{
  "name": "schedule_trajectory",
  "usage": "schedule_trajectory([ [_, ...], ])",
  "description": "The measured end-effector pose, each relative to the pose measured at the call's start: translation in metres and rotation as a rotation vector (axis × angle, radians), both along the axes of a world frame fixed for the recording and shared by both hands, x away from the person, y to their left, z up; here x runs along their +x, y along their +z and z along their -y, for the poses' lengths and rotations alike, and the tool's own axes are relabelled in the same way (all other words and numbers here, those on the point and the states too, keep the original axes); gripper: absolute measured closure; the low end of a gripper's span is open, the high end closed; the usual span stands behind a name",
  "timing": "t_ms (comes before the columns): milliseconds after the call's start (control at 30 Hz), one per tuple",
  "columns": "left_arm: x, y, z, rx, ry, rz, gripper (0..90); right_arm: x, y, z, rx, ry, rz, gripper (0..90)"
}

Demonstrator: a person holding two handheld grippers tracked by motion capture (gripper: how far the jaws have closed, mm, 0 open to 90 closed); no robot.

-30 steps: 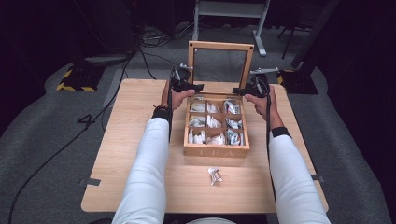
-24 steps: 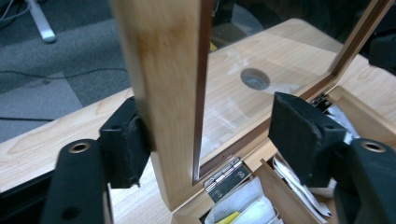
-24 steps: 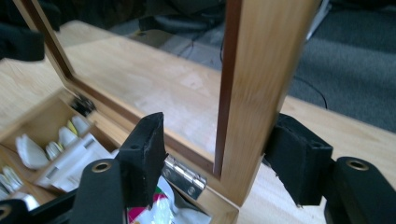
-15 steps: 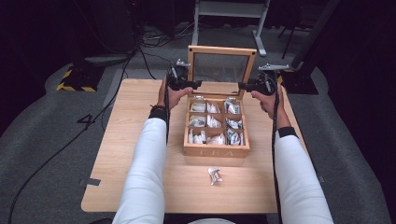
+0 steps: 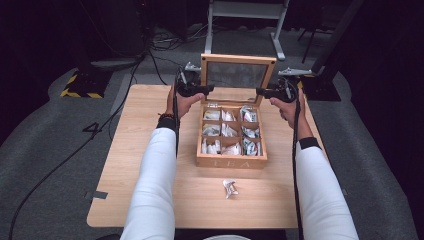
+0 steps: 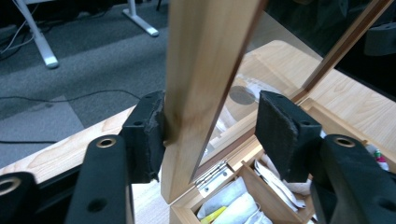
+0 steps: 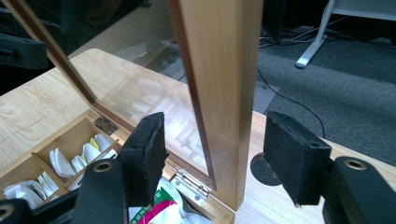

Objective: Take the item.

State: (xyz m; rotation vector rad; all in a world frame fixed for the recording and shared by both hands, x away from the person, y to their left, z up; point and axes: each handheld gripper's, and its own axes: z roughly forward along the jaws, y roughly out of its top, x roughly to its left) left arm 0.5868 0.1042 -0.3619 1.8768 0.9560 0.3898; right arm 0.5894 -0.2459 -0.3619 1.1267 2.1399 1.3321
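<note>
Wooden lid (image 5: 238, 60) stands between both grippers' jaws

A light wooden table (image 5: 150, 150) carries an open tea box (image 5: 231, 159) and one loose sachet (image 5: 230, 187).

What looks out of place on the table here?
One loose tea bag lies alone on the table in front of the wooden tea box, apart from the bags sorted in its compartments. Nothing else stands out.
</note>
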Motion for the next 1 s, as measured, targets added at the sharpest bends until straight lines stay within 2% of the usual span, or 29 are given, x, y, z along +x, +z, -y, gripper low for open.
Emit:
schedule_trajectory([
  [167, -0.008, 0.006, -0.003, -0.022, -0.016, 0.021, 49.3, -0.005, 0.001, 0.0, -0.001, -0.003, 0.007, 43.3],
  [267, -0.014, 0.007, -0.004, -0.006, -0.029, 0.026, 49.4, -0.008, 0.0, 0.001, -0.002, 0.002, 0.005, 42.6],
  [600, -0.031, 0.014, -0.006, 0.005, -0.046, 0.054, 49.9, -0.022, 0.002, 0.002, 0.0, 0.024, 0.024, 44.9],
  [1000, -0.053, 0.024, -0.01, 0.036, -0.062, 0.087, 52.3, -0.043, 0.016, 0.001, 0.002, 0.072, 0.072, 47.5],
])
